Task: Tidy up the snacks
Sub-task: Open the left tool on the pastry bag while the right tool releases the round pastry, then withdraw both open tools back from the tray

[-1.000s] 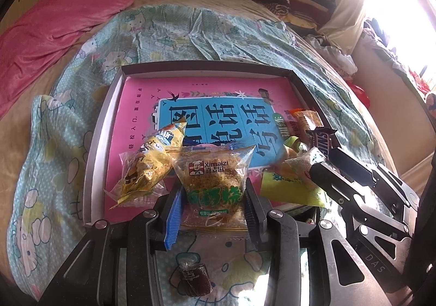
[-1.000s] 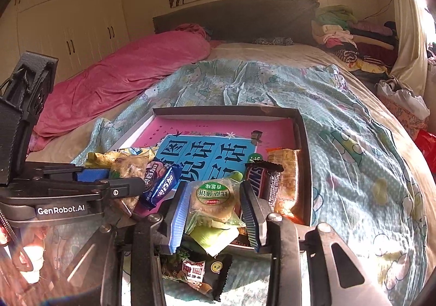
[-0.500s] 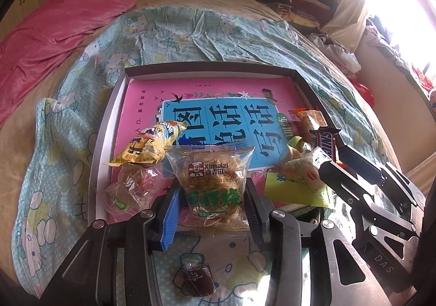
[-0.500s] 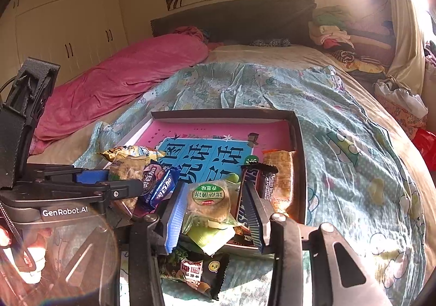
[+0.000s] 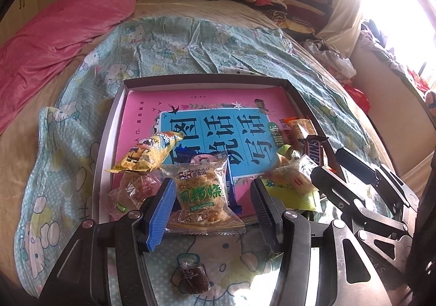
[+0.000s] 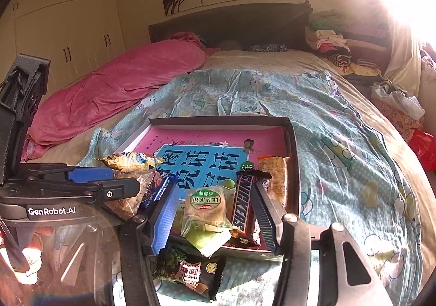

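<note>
Bedroom; cartoon-print bedspread [image 5: 81, 169] under tray [image 5: 109, 142]

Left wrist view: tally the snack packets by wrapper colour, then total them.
Clear packs: 3
Yellow bag: 1
Blue packet: 1
Brown Snickers bar: 1
Orange pack: 1
Yellow-green pack: 1
Dark candy, on the bedspread: 1
Total: 9 that can be told apart.
</note>
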### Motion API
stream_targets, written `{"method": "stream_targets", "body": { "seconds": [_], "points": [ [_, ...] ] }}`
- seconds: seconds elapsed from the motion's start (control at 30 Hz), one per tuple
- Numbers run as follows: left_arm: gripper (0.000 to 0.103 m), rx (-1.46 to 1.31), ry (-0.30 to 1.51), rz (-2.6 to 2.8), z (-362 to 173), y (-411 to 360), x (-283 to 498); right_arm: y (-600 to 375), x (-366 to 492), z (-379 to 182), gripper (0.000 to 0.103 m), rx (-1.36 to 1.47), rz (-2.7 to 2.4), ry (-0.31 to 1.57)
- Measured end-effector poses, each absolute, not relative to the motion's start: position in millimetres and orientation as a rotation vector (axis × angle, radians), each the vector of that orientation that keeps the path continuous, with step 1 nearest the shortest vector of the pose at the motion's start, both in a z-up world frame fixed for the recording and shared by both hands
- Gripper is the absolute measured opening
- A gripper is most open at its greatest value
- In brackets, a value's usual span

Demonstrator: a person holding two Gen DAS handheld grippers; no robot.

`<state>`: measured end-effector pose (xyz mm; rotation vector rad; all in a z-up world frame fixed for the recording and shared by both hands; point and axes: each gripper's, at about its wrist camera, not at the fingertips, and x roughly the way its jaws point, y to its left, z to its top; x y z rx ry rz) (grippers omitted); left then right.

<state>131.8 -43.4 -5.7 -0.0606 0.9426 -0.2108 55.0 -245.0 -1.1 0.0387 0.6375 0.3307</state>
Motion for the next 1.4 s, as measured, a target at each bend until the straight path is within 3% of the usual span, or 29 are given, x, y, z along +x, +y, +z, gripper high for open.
{"method": "stream_targets", "body": {
  "seconds": [0.37, 0.67, 1.1, 1.4],
  "points": [
    [0.071, -0.080, 0.907, -0.206, 7, -36, 120, -263, 45, 14, 0.067, 0.078, 0.284, 0.577],
    [0.075, -0.037, 0.868, -0.187, 19, -37, 106, -271, 35, 24, 0.074, 0.092, 0.253, 0.542],
    [0.075, -0.027, 0.874, -0.170, 25, -8, 85, -272, 16, 26, 0.075, 0.115, 0.267, 0.565],
    [0.075, -0.024, 0.947, -0.143, 1, 20, 69, -262, 1, 7, 0.075, 0.133, 0.292, 0.672]
  ]
}}
